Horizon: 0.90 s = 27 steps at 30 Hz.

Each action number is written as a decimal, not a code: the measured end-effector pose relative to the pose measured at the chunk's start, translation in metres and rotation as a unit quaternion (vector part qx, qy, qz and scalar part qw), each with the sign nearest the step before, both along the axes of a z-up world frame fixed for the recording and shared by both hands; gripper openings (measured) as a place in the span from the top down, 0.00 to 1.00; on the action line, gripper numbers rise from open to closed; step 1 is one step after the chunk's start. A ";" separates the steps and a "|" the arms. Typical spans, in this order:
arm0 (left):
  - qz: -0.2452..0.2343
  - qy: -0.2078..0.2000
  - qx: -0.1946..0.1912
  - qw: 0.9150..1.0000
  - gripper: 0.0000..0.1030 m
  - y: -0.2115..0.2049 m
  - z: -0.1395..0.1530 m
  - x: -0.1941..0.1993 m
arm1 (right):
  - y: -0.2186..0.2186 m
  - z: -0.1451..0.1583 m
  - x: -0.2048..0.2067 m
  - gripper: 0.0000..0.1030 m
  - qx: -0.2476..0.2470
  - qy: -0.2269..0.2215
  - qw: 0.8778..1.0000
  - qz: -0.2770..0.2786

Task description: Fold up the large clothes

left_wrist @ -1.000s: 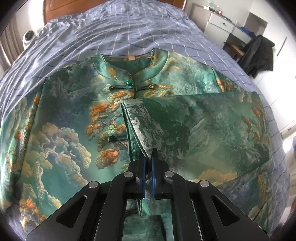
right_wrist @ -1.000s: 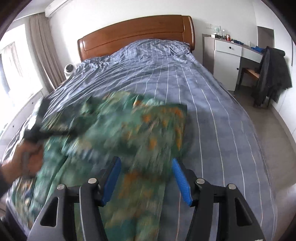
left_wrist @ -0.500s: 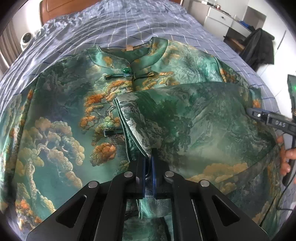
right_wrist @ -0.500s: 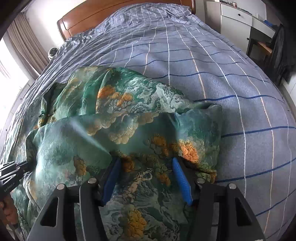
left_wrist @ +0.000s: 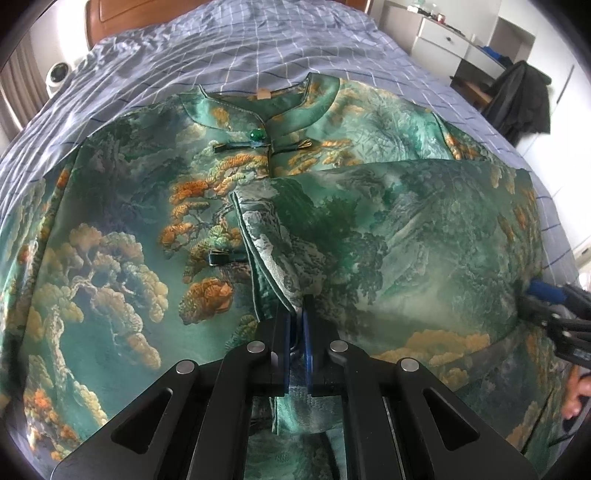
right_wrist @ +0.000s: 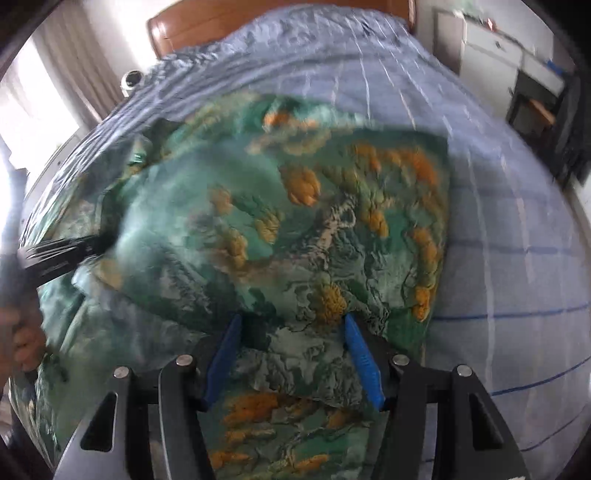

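Green brocade jacket (left_wrist: pixel 122 258): sleeve pinched in left gripper (left_wrist: pixel 298 317), under right gripper (right_wrist: pixel 291 325).

The robe (left_wrist: pixel 122 229) is shiny green cloth with a woven picture of trees and orange clouds, and its folded sleeve (left_wrist: pixel 388 236) looks silky and a bit bumpy. A glossy green bead (left_wrist: pixel 257 134) sits at the collar. The bed cover (left_wrist: pixel 236 55) is soft, matt blue cloth with thin lines. The headboard (right_wrist: pixel 229 22) is smooth, shiny brown wood. The left tongs (left_wrist: pixel 297 332) are matt black plastic with silver metal pins. The right tongs (right_wrist: pixel 293 354) have blue ridged pads (right_wrist: pixel 364 365)
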<state>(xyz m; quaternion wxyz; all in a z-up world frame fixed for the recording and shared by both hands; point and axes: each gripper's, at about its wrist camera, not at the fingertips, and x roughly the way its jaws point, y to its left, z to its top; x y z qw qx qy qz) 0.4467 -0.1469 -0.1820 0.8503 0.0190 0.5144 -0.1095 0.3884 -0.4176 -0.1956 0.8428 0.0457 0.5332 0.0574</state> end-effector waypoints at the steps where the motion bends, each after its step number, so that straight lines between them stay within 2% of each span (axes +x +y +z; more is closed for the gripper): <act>1: 0.000 -0.001 0.001 1.000 0.96 0.000 -0.001 0.000 | -0.001 -0.005 0.003 0.42 0.000 0.001 1.000 -0.007; 5: 0.002 -0.006 0.010 1.000 0.93 -0.002 -0.001 -0.001 | 0.012 -0.010 0.004 0.42 -0.039 -0.008 0.999 -0.008; 7: 0.005 -0.010 0.011 1.000 0.91 0.000 0.004 -0.006 | 0.011 -0.006 0.001 0.42 -0.036 -0.013 0.999 -0.017; 9: 0.005 -0.016 0.015 1.000 0.78 0.004 0.012 -0.017 | 0.010 0.000 -0.006 0.42 -0.034 -0.019 0.999 -0.026; 11: 0.003 -0.027 0.023 0.999 0.45 0.012 0.021 -0.032 | 0.011 0.008 -0.014 0.39 -0.037 -0.023 0.998 -0.036; 13: -0.004 -0.045 0.028 0.999 0.28 0.024 0.032 -0.050 | 0.016 0.021 -0.030 0.36 -0.053 -0.027 0.998 -0.036; 14: -0.009 -0.052 0.030 0.998 0.24 0.031 0.036 -0.060 | 0.021 0.028 -0.040 0.36 -0.056 -0.030 0.997 -0.033; 18: -0.019 -0.068 0.057 0.996 0.19 0.073 0.048 -0.110 | 0.035 0.049 -0.081 0.35 -0.040 -0.045 0.998 -0.021; 21: -0.012 -0.071 0.076 0.995 0.10 0.107 0.052 -0.140 | 0.054 0.065 -0.118 0.35 -0.038 -0.063 0.997 -0.008; 24: 0.020 -0.074 0.095 0.993 0.06 0.155 0.054 -0.168 | 0.071 0.077 -0.155 0.35 -0.032 -0.078 0.996 0.000; 27: 0.074 -0.062 0.090 0.991 0.06 0.210 0.052 -0.185 | 0.088 0.089 -0.193 0.35 -0.011 -0.082 0.997 0.007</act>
